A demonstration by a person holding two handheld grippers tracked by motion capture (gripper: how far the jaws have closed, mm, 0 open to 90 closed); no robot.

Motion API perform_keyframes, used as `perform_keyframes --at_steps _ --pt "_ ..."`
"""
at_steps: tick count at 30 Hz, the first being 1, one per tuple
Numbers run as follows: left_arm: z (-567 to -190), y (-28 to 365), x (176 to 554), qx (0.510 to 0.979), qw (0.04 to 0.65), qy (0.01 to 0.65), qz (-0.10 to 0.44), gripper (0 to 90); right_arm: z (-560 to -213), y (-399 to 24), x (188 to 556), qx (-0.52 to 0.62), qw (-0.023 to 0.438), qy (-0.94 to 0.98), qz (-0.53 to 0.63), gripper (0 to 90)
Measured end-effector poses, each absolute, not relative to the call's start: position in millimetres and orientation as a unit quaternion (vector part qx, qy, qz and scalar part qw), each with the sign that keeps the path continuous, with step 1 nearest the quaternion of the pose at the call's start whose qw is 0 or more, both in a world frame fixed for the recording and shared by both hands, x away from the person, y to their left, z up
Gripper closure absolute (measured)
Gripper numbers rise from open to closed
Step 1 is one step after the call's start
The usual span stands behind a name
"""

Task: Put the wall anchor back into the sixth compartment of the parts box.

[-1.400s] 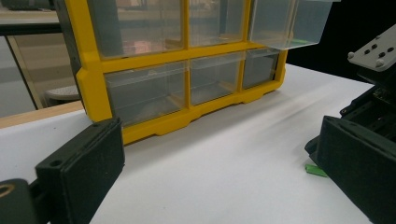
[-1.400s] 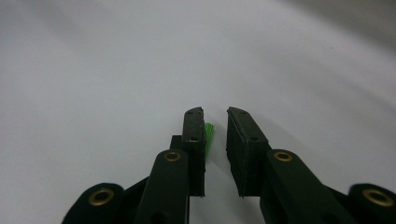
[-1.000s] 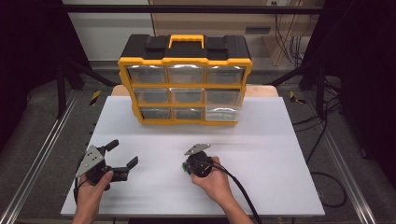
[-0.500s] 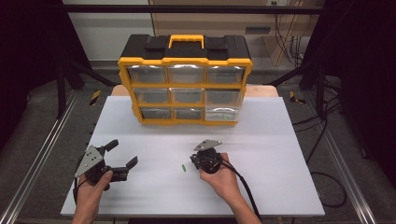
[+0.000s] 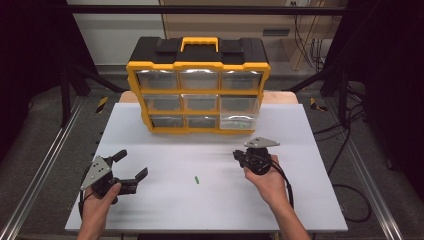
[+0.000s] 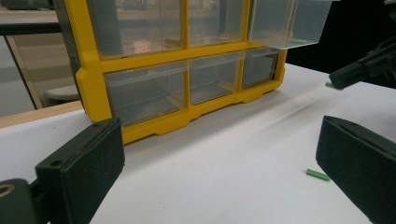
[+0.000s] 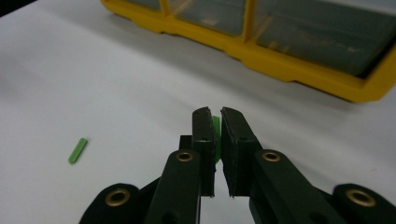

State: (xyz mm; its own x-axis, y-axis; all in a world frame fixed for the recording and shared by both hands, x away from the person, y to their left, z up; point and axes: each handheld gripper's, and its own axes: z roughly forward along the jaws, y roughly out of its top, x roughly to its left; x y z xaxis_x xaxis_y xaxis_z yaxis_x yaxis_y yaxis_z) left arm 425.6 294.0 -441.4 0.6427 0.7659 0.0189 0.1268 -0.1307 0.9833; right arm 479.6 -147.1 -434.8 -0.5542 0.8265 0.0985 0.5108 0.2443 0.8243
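So your left tool [image 5: 131, 170] is parked near the front-left corner of the white bench [image 5: 165, 210], jaws spread wide with nothing between them. In the left gripper view you can see those two black pads sitting far apart, bare bench in the gap.

Moving right, there's a little green stick [image 5: 197, 179] lying flat on the bench, roughly in the middle between your two hands and well apart from both tools. It turns up in the left gripper view too [image 6: 318, 174], just beside the right-hand pad but not touching it, and in the right gripper view [image 7: 77, 150] off to the left of the jaws.

Behind all that, the yellow-and-black drawer organizer [image 5: 198, 65] stands upright at the back of the bench, clear drawers in three rows. The bottom-right drawer [image 5: 239, 121] is pulled out a bit, with something green inside.

Then your right tool [image 5: 239, 157] is off the bench surface, in front of that drawer's end of the organizer. Its jaws are pressed together and pinching a second green stick [image 7: 216, 133], which stands on end in the thin gap between the pads.
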Motion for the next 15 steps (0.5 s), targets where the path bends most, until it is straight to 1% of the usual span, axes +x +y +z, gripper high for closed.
perform_keyframes --at_steps 8,15 --pt "-441.4 294.2 425.7 0.699 0.577 0.319 0.277 1.2 -408.0 -179.2 481.0 0.45 0.206 0.74 0.456 84.7" --pt "-441.4 293.9 425.6 0.699 0.577 0.319 0.277 1.2 -380.2 -198.6 482.8 0.453 0.226 0.724 0.469 84.7"
